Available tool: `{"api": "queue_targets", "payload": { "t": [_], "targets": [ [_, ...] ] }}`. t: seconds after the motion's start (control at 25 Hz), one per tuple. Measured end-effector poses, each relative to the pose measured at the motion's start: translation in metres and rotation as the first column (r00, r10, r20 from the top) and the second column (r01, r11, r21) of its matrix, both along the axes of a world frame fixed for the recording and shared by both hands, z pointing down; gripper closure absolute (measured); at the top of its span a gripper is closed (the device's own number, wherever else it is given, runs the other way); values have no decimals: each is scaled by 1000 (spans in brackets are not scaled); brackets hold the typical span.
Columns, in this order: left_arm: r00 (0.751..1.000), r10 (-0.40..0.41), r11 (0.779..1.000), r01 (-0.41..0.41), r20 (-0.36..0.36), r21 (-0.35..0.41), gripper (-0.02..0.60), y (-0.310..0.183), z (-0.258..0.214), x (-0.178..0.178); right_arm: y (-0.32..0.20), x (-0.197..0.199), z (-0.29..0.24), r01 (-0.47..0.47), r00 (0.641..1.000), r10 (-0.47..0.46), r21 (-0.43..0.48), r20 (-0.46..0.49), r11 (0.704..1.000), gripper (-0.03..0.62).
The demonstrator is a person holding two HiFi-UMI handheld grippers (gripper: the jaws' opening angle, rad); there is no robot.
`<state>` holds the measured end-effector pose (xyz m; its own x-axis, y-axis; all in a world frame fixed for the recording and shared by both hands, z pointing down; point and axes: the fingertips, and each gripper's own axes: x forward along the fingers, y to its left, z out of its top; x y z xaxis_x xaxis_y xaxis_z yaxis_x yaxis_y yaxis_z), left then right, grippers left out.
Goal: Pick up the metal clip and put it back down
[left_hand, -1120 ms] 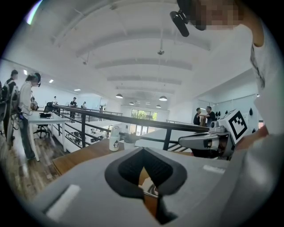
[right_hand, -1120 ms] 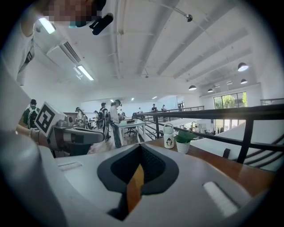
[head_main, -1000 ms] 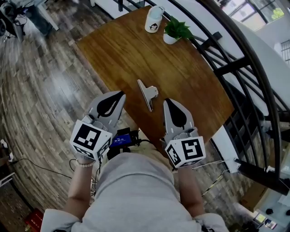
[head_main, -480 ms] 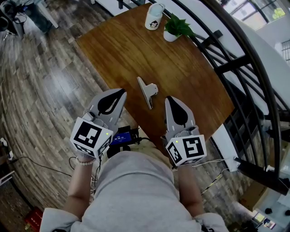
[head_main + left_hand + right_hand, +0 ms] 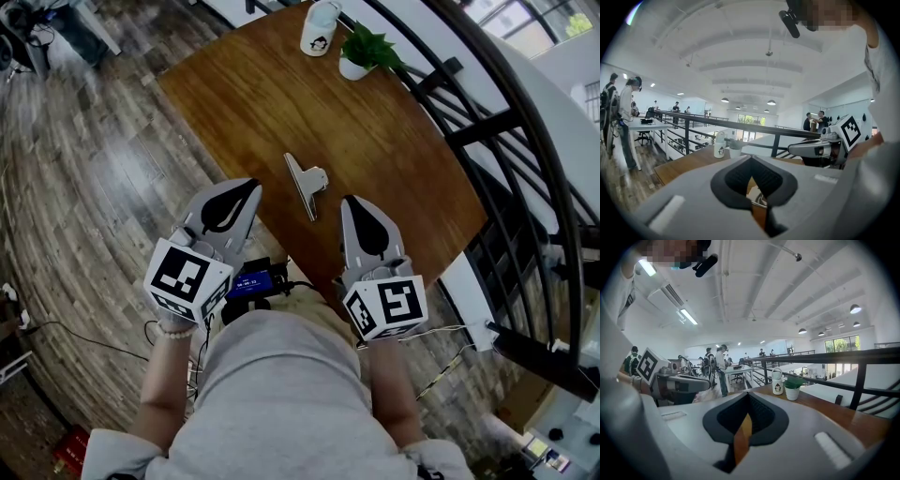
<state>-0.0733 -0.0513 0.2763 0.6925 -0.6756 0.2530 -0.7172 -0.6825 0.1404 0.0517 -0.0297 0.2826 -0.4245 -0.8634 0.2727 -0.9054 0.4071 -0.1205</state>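
The metal clip (image 5: 306, 185) lies flat on the wooden table (image 5: 375, 122) near its front corner, silver with a long handle pointing toward me. My left gripper (image 5: 248, 188) hovers just left of the clip, over the table's edge, jaws shut and empty. My right gripper (image 5: 350, 202) sits just right of the clip, also shut with nothing in it. In the left gripper view, a bit of the clip (image 5: 759, 198) shows through the slit under the closed tips of the left gripper (image 5: 750, 159). The right gripper (image 5: 748, 397) sees only table wood through its slit.
A white mug (image 5: 320, 30) and a small potted plant (image 5: 366, 54) stand at the table's far end. A black railing (image 5: 487, 122) runs along the table's right side. Wood floor (image 5: 84, 169) lies to the left. People stand at desks in the distance.
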Motion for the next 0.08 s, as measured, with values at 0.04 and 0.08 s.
{"api": "queue_targets", "payload": {
  "t": [0.04,0.08],
  "targets": [
    [1000,0,1000,0,0,0,581,0,0,0,0,0,0,0,1000,0,-1,0,1000,579],
    [1000,0,1000,0,0,1,581,0,1,0,1,0,1,-1,1000,1,-2,0,1000,579]
  ]
}}
